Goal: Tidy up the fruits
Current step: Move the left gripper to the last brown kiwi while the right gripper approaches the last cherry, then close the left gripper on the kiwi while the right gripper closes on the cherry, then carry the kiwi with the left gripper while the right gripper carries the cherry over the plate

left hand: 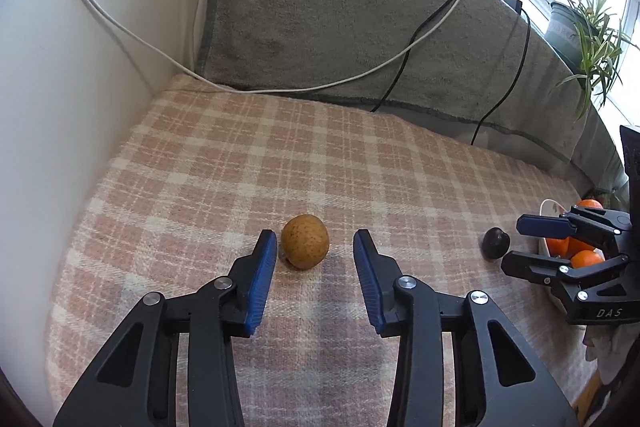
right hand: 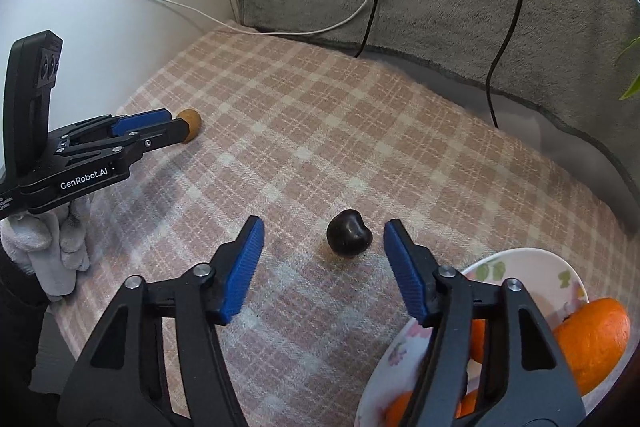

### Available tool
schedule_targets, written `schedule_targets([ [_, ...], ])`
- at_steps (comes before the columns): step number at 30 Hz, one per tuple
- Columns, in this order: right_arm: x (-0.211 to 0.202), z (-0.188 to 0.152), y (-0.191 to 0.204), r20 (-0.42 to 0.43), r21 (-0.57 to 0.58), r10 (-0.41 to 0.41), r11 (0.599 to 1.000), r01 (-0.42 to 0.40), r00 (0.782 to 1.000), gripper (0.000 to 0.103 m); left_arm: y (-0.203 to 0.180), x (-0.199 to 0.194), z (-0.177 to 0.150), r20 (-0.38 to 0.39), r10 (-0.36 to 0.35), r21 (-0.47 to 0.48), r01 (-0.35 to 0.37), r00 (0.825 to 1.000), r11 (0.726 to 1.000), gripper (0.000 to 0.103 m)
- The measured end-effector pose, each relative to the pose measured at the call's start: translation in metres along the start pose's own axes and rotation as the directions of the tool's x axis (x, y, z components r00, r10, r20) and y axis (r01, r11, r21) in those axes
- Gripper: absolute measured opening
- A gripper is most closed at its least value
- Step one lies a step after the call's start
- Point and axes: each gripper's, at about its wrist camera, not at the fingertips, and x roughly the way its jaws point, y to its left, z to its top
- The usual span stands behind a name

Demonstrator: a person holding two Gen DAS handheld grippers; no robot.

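Observation:
A brown speckled round fruit (left hand: pixel 305 241) lies on the pink plaid blanket (left hand: pixel 280 155). It sits between the tips of my left gripper (left hand: pixel 315 243), close to the left pad, with a clear gap to the right pad; the jaws stand open. A dark, almost black fruit (right hand: pixel 349 239) lies between the tips of my right gripper (right hand: pixel 325 227), which is open with space on both sides. A floral bowl (right hand: pixel 520 255) at the right holds several oranges (right hand: pixel 596 335). The right wrist view also shows the left gripper (right hand: pixel 176 126) around the brown fruit (right hand: pixel 191 125).
A grey towel (left hand: pixel 340 19) covers the raised back behind the blanket. White and black cables (left hand: pixel 400 51) hang across it. A white wall (left hand: pixel 80 67) bounds the left side. A potted plant (left hand: pixel 592 39) stands at the far right. A gloved hand (right hand: pixel 52 239) holds the left tool.

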Motion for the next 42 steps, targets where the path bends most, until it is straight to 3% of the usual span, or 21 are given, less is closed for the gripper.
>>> schedule_targets([
  [5, 0.008, 0.001, -0.001, -0.021, 0.002, -0.005, 1.0, 0.005, 1.0, 0.057, -0.001, 0.006, 0.0, -0.012, 0.003, 0.004, -0.003, 1.0, 1.0, 0.038],
  [8, 0.012, 0.002, -0.002, -0.031, 0.004, -0.013, 1.0, 0.013, 0.999, 0.05, 0.001, 0.009, 0.0, -0.022, 0.01, -0.001, -0.01, 1.0, 1.0, 0.033],
  [12, 0.015, 0.003, -0.002, -0.038, -0.003, -0.03, 1.0, 0.03, 0.999, 0.049, 0.001, 0.011, -0.001, -0.025, 0.018, -0.002, -0.018, 1.0, 1.0, 0.027],
  [23, 0.021, 0.002, -0.015, -0.063, 0.025, -0.074, 0.997, 0.076, 0.995, 0.027, -0.001, 0.014, -0.002, -0.029, 0.028, 0.003, -0.028, 0.999, 1.0, 0.025],
  [42, -0.015, -0.005, 0.0, 0.027, 0.015, -0.01, 1.0, 0.01, 1.0, 0.026, -0.014, -0.015, -0.004, 0.039, 0.005, 0.006, -0.005, 0.999, 1.0, 0.025],
])
